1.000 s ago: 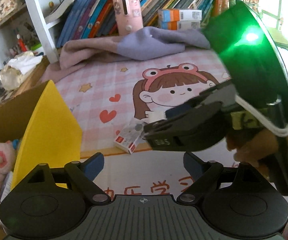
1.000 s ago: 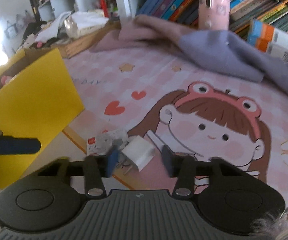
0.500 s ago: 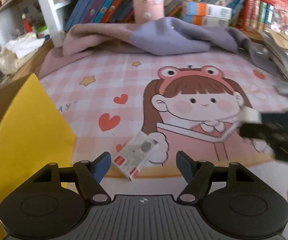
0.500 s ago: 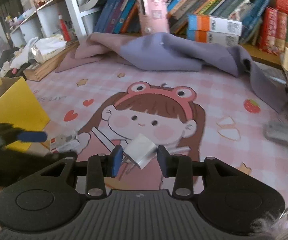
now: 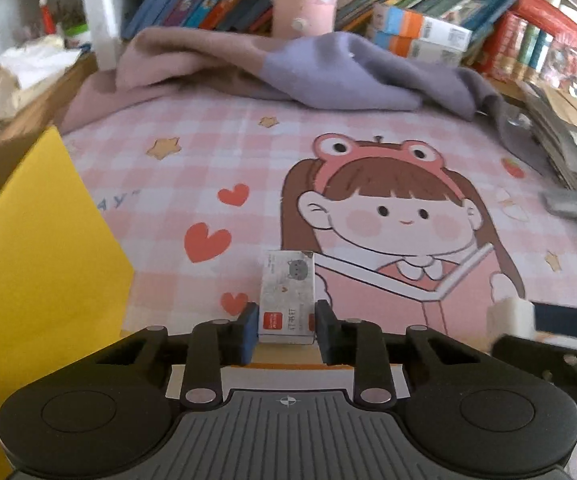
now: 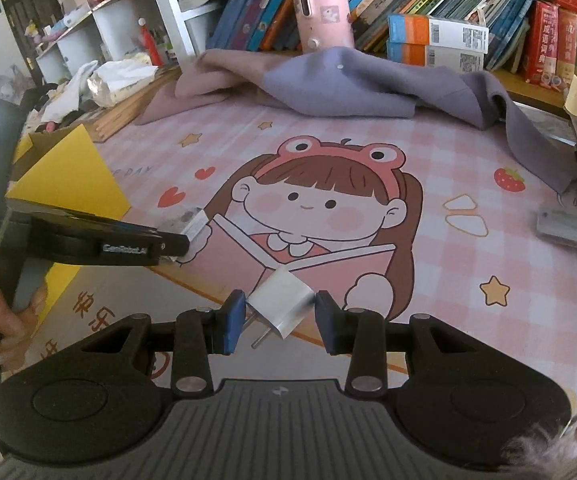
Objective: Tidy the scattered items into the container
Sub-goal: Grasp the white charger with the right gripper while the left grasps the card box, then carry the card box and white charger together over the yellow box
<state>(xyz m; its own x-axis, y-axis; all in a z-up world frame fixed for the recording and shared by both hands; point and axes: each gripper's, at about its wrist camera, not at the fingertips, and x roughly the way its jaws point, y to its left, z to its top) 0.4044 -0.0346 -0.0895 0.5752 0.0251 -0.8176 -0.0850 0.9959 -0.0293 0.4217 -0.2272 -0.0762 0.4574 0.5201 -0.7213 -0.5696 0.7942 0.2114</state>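
A small white staple box [image 5: 287,296] with a red label lies on the pink cartoon mat. My left gripper [image 5: 287,330] has its fingers close on both sides of the box's near end. The box also shows in the right wrist view [image 6: 186,224], behind the left gripper's finger [image 6: 128,246]. My right gripper [image 6: 279,322] is shut on a white plug adapter [image 6: 282,308] and holds it just above the mat; the adapter also shows in the left wrist view [image 5: 508,316]. The cardboard box with a yellow flap [image 5: 36,264] stands at the left.
A purple and pink blanket [image 6: 328,80] lies bunched at the back of the mat. Behind it stand a bookshelf and a pink cylinder [image 6: 322,8]. Stacked papers and a grey flat item [image 6: 572,228] are at the right edge. Crumpled paper [image 6: 112,80] sits at back left.
My left gripper moved forward over the staple box and narrowed its fingers around it. My right gripper closed on the plug adapter, lifted it and pulled back to the right.
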